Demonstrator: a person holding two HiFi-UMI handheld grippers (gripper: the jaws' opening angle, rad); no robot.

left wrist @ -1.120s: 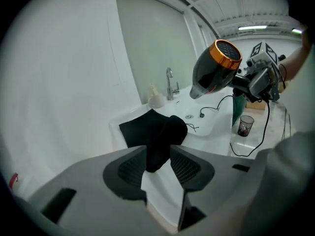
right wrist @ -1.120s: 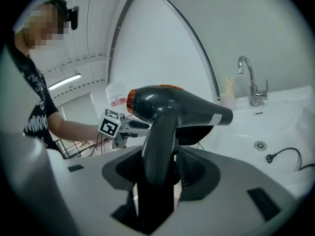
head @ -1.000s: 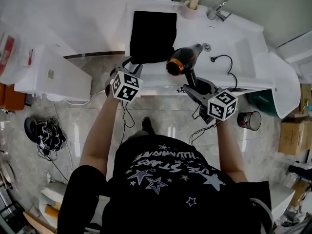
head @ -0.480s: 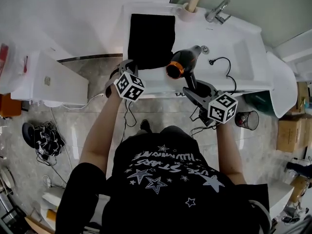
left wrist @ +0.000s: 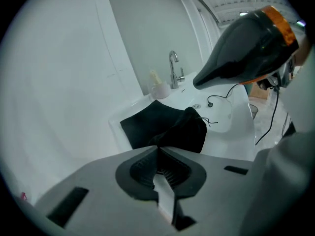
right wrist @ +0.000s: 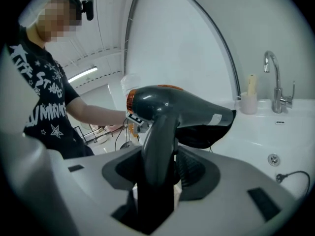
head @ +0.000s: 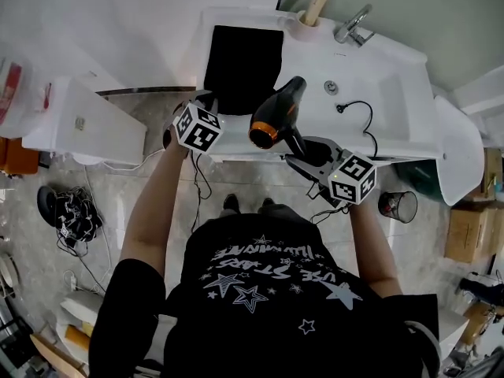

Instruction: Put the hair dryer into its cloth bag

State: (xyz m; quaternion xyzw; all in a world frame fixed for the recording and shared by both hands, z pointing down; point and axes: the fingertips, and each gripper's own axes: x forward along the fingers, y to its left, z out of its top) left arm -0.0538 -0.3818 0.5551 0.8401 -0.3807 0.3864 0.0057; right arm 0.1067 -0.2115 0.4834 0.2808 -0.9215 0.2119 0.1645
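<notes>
— Where's the hair dryer [head: 277, 113] now?
— Mid-frame in the head view, over the front edge of the white sink counter [head: 394, 101]. My right gripper [head: 305, 152] is clamped on its handle, with the orange-ringed end pointing lower left.
— And your left gripper [left wrist: 158, 154]?
— Its jaws have just been closing. They're pressed together, pinching the near edge of the black cloth bag [head: 242, 57]. The bag lies on the counter in the upper middle of the frame, left of the basin.
</notes>
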